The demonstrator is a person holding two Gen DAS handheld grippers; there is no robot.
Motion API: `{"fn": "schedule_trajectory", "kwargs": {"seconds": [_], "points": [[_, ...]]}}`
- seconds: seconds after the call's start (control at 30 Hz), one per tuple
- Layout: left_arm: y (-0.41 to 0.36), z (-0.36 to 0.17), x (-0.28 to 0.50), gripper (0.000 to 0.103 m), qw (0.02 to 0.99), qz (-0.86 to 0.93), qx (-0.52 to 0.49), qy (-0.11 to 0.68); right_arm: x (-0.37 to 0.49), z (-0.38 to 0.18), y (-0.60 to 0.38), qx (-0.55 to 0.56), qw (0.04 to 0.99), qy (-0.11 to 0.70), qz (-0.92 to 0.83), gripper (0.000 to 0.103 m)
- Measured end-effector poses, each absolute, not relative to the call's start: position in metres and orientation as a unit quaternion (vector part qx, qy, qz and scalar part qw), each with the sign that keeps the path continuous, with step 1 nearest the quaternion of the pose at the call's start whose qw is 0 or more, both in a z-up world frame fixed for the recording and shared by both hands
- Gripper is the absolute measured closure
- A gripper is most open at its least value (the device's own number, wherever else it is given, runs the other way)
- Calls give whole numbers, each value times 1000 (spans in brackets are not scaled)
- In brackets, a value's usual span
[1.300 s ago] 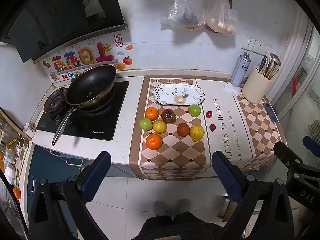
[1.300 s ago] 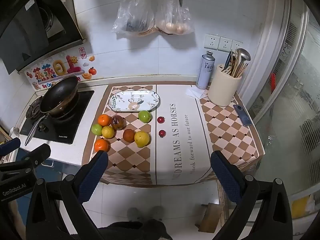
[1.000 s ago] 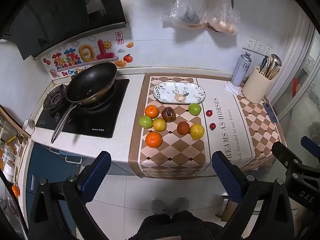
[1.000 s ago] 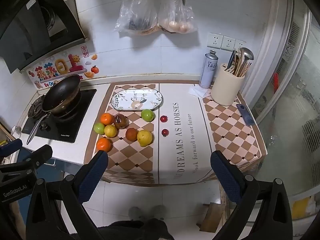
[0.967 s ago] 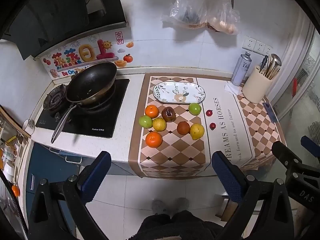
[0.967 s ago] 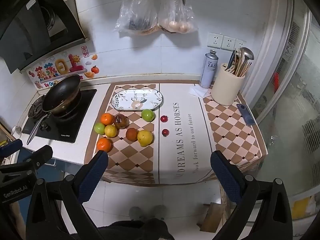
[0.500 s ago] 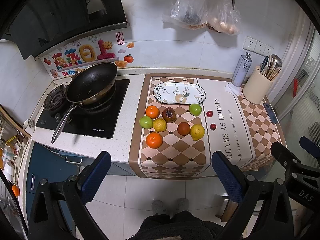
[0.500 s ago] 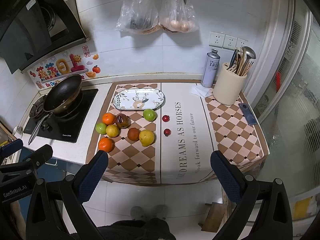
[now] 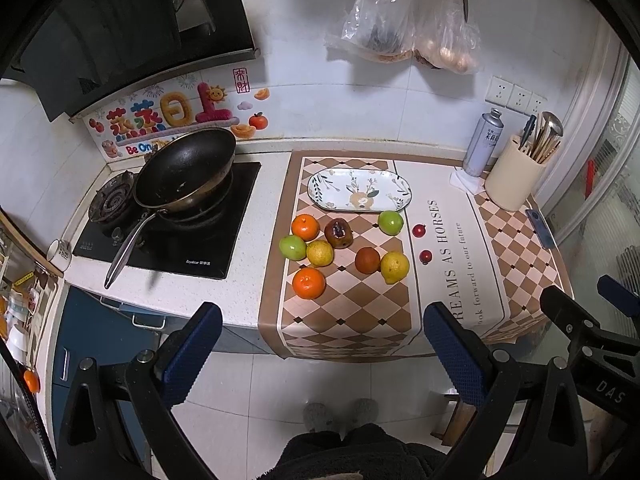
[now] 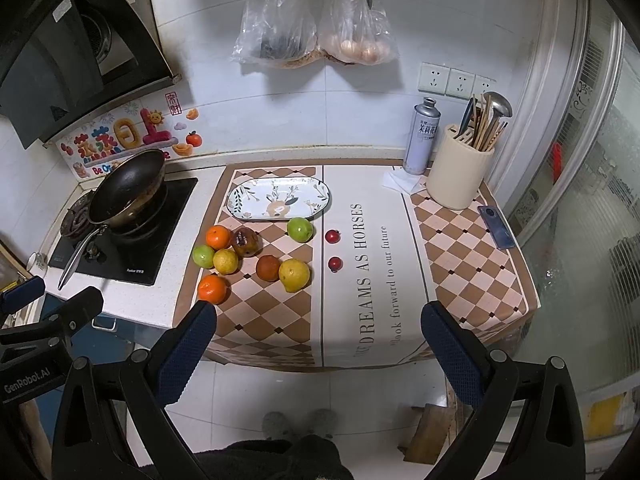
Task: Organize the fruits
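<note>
Several fruits lie loose on a checkered mat [image 9: 348,300]: two oranges [image 9: 308,282] [image 9: 305,227], two green apples [image 9: 390,222] [image 9: 293,247], two yellow lemons [image 9: 395,267] [image 9: 320,253], a dark bruised fruit [image 9: 339,233], a brown-red fruit [image 9: 367,260] and two small red ones [image 9: 419,230]. An empty oval patterned plate [image 9: 359,195] [image 10: 279,199] sits just behind them. My left gripper [image 9: 320,348] and right gripper [image 10: 318,346] hang open over the floor, short of the counter edge, holding nothing.
A black wok [image 9: 185,167] rests on the stove at the left. A spray can [image 10: 421,142], a cream utensil holder [image 10: 460,176] and a phone [image 10: 496,227] stand at the right. Plastic bags [image 10: 316,20] and scissors hang on the wall. A person's slippers [image 9: 340,416] show on the floor tiles below.
Both cameras have drifted slightly closer and higher toward the counter. The fruits and plate have not moved. Both grippers stay open.
</note>
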State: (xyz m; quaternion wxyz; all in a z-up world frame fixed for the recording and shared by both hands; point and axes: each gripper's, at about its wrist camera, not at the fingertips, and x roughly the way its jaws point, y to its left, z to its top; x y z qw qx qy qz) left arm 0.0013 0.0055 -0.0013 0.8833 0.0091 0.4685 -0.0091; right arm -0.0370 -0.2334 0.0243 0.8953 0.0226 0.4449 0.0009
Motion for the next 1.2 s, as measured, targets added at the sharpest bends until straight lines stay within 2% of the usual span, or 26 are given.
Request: {"fn": "schedule_trajectory", "kwargs": {"seconds": [1.2], "points": [[6, 3, 2, 0, 884, -8, 7, 467, -39, 32, -234, 29, 897, 442, 5, 0]]}}
